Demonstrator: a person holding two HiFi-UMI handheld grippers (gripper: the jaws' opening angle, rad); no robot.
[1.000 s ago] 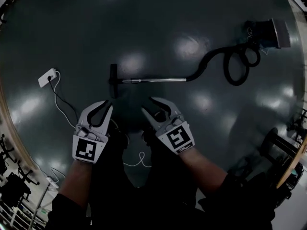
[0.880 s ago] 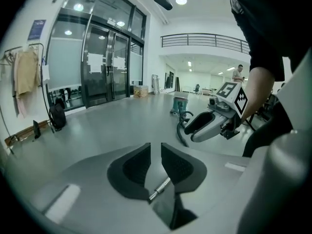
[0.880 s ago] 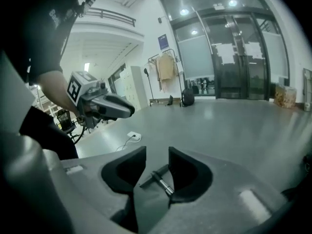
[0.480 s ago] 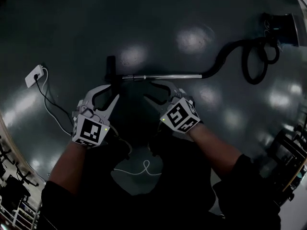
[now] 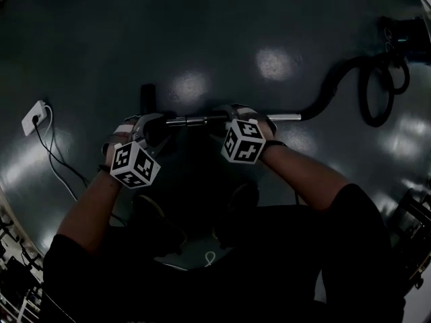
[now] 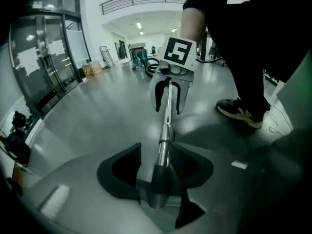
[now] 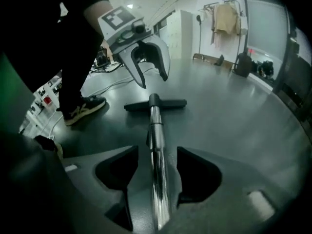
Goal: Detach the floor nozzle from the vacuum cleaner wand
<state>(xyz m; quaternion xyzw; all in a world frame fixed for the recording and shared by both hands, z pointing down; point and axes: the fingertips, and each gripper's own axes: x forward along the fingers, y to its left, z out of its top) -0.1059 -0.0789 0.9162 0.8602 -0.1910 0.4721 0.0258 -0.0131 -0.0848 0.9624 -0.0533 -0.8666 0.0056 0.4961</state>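
Observation:
The vacuum wand lies on the dark floor, a shiny metal tube. Its black floor nozzle sits crosswise at the left end. My left gripper straddles the tube right by the nozzle's dark neck. Its jaws are opening and the pads are not pressing. My right gripper straddles the tube a hand's width to the right, jaws also opening, with the wand lying free between them. The right gripper view shows the floor nozzle ahead and the left gripper over it. The left gripper view shows the right gripper over the wand.
A black hose curls from the wand's right end to the vacuum body at the top right. A white socket block with a cable lies at the left. The person's shoes stand close beside the wand.
Both grippers have dropped from in front of the body down onto the wand and turned. Their jaws stand wider now. The head view has come closer to the floor.

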